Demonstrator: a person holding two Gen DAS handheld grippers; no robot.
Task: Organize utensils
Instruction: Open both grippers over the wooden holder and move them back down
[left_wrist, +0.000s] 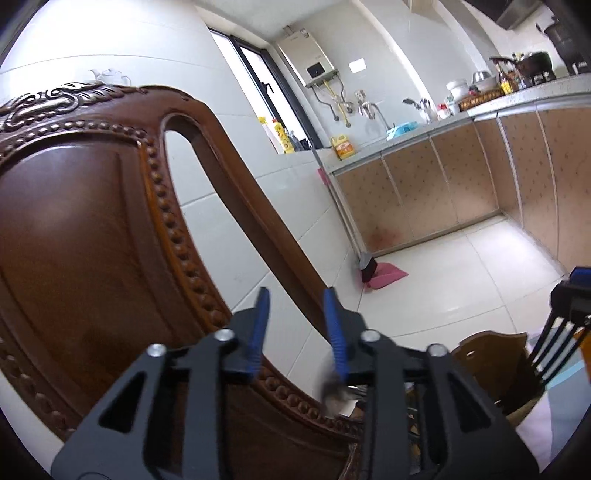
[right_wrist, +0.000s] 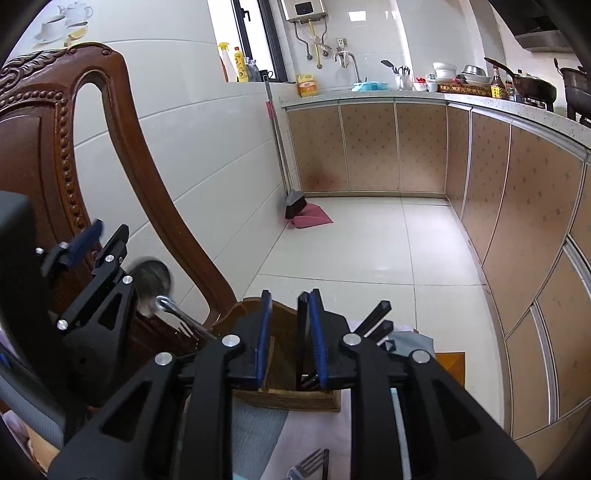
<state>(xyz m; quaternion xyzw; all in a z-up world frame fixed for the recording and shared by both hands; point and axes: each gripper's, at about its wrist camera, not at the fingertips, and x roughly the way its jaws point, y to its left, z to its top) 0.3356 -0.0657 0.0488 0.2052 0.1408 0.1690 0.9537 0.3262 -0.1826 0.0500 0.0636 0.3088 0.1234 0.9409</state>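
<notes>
Dropping chopsticks (right_wrist: 375, 314) into the wooden holder (right_wrist: 288, 397), the right tool (right_wrist: 288, 334) stands released; the left tool (left_wrist: 297, 328), likewise released, probably fetches the fork (right_wrist: 308, 467) next.

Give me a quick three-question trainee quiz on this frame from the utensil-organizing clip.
1. True or false: the left gripper has its jaws shut.
2. What stands against the tiled wall next to the cabinets? A) a mop bucket B) a broom with a pink dustpan C) a stepladder
3. Fill in: the wooden utensil holder, just beyond the right gripper, sits near a carved wooden ____.

Key: 1 false, the fingers are apart. 2 B. 3 chair.
</notes>
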